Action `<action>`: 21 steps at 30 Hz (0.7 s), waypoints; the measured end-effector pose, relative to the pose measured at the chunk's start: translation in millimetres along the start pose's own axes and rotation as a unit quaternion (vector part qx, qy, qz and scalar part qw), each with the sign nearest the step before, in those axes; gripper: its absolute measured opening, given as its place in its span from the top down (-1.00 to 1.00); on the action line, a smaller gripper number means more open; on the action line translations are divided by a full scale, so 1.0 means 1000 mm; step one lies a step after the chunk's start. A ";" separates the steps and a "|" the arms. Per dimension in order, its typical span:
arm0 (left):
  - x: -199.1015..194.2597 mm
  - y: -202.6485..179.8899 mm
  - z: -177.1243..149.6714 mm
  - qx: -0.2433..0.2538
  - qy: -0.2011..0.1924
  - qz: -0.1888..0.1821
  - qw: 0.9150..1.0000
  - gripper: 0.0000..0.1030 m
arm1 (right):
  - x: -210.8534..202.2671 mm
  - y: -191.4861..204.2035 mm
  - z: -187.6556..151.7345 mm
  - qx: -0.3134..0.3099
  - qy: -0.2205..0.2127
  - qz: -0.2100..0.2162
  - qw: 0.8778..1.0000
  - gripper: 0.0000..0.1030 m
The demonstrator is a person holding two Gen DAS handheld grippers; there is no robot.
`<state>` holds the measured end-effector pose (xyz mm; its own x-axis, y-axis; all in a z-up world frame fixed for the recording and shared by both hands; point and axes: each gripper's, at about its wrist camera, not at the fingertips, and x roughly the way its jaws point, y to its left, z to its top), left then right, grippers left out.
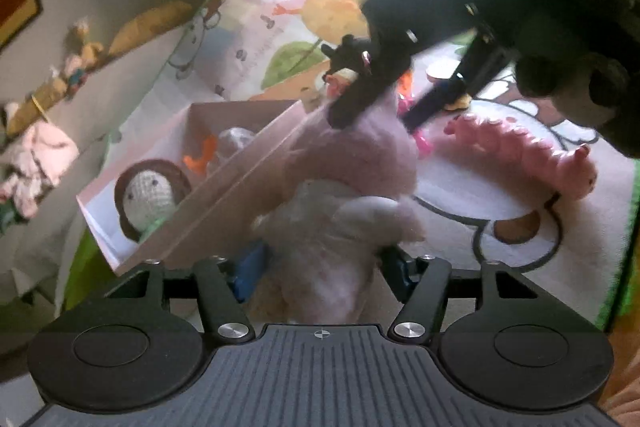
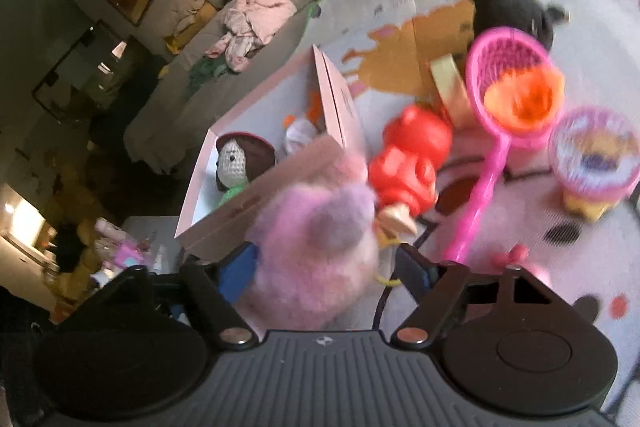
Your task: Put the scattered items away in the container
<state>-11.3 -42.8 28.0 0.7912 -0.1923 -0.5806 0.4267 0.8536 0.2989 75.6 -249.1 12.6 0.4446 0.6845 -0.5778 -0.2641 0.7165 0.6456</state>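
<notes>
- Left claw (image 1: 320, 267): clamped on fluffy pale-pink plush toy (image 1: 340, 203).
- Right claw (image 2: 324, 271): gripping the same plush's lilac end.
- Just beyond, left: open pink cardboard box (image 1: 224, 183).

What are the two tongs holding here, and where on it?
Both grip the pink plush toy: the left tongs around its lower body, the right tongs around its fuzzy head end.

My left gripper (image 1: 320, 267) is clamped on a fluffy lilac-and-white plush toy (image 1: 340, 211) just beside the pale cardboard box (image 1: 240, 183) — a crocheted brown-haired doll (image 1: 150, 193) lies inside. The right gripper (image 1: 380, 95) grips the plush's far end — a pink knobbly rubber caterpillar (image 1: 532, 155) rests on the mat.
</notes>
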 end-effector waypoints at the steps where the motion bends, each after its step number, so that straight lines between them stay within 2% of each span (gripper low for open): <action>1: 0.001 0.003 0.001 -0.008 0.000 -0.007 1.000 -0.27 | 0.006 -0.002 0.000 0.008 0.008 0.008 1.000 -0.55; 2: 0.001 0.006 0.002 -0.021 0.001 -0.015 1.000 -0.26 | 0.013 -0.003 -0.001 0.016 0.017 0.018 1.000 -0.41; 4: 0.001 0.015 0.005 -0.053 0.004 -0.037 0.998 -0.25 | 0.014 -0.002 -0.001 0.024 0.017 0.015 0.999 -0.38; 7: -0.004 0.022 0.009 -0.094 0.016 -0.061 0.994 -0.23 | -0.008 0.006 -0.008 0.019 0.028 0.001 0.999 -0.37; 10: -0.018 0.022 0.009 -0.135 0.022 -0.117 0.984 -0.23 | -0.046 0.012 -0.022 0.018 0.051 -0.027 0.998 -0.38; 12: -0.028 0.014 0.010 -0.143 0.025 -0.163 0.976 -0.23 | -0.065 0.013 -0.028 0.022 0.059 -0.050 0.997 -0.41; 13: -0.032 0.010 0.010 -0.151 0.030 -0.192 0.969 -0.23 | -0.071 0.013 -0.030 0.020 0.062 -0.062 0.996 -0.42; 14: -0.033 0.009 0.010 -0.168 0.039 -0.229 0.958 -0.23 | -0.075 0.015 -0.032 0.018 0.062 -0.072 0.995 -0.46; 16: -0.030 0.012 0.007 -0.216 0.060 -0.305 0.926 -0.21 | -0.079 0.020 -0.031 0.007 0.051 -0.072 0.996 -0.49; 17: -0.028 0.013 0.005 -0.230 0.064 -0.323 0.916 -0.22 | -0.079 0.022 -0.031 0.002 0.041 -0.066 0.997 -0.49; 18: -0.027 0.014 0.005 -0.233 0.062 -0.322 0.916 -0.22 | -0.079 0.024 -0.030 -0.001 0.030 -0.055 0.998 -0.49; 21: -0.031 0.022 0.003 -0.219 0.039 -0.268 0.937 -0.44 | -0.071 0.031 -0.022 -0.011 0.009 -0.010 1.000 -0.51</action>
<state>-25.0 -19.2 54.4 0.4722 -0.6288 -0.6178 0.5194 0.7647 -0.3814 17.0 -272.1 62.5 0.4346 0.6721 -0.5995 -0.2740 0.7328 0.6229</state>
